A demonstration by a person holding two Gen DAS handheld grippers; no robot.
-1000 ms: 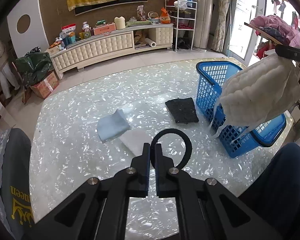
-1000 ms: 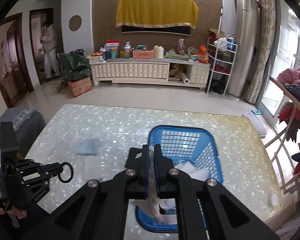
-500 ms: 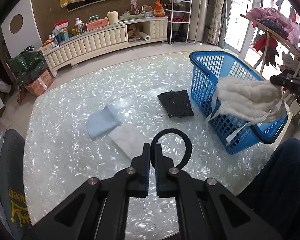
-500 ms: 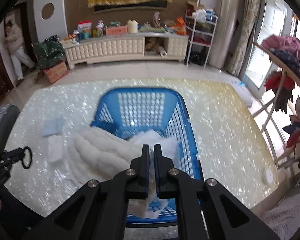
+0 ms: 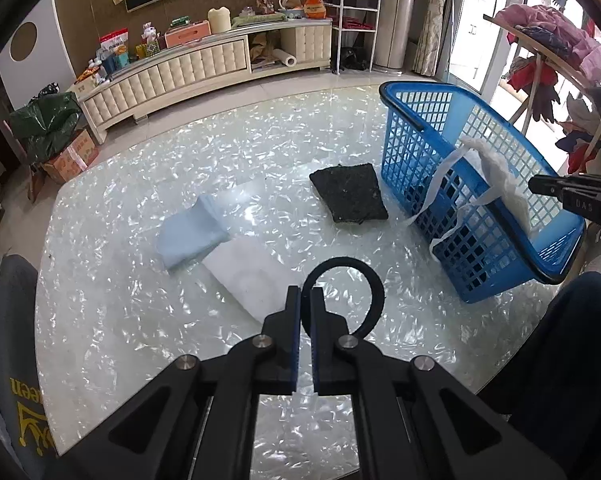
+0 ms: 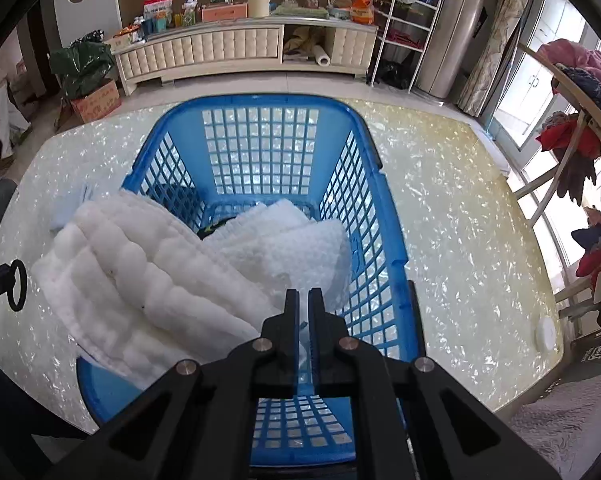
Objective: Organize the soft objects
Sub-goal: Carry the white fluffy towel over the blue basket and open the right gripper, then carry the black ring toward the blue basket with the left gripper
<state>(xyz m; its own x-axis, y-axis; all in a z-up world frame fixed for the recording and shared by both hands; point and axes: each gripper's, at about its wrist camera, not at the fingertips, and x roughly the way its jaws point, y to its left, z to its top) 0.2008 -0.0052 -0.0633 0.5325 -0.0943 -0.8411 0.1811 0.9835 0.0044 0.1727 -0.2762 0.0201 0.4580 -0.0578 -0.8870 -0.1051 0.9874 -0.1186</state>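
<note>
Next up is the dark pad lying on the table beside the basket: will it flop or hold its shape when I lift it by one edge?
The dark pad lies flat with crisp corners, so probably fairly stiff. It looks thin and coarse, so likely light and not slippery.

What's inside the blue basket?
The blue basket holds a fluffy white quilted cloth, draped partly over its left rim. Something dark peeks out beneath the folds, too covered to identify. Most of the basket's floor under the cloth is hidden.
</note>
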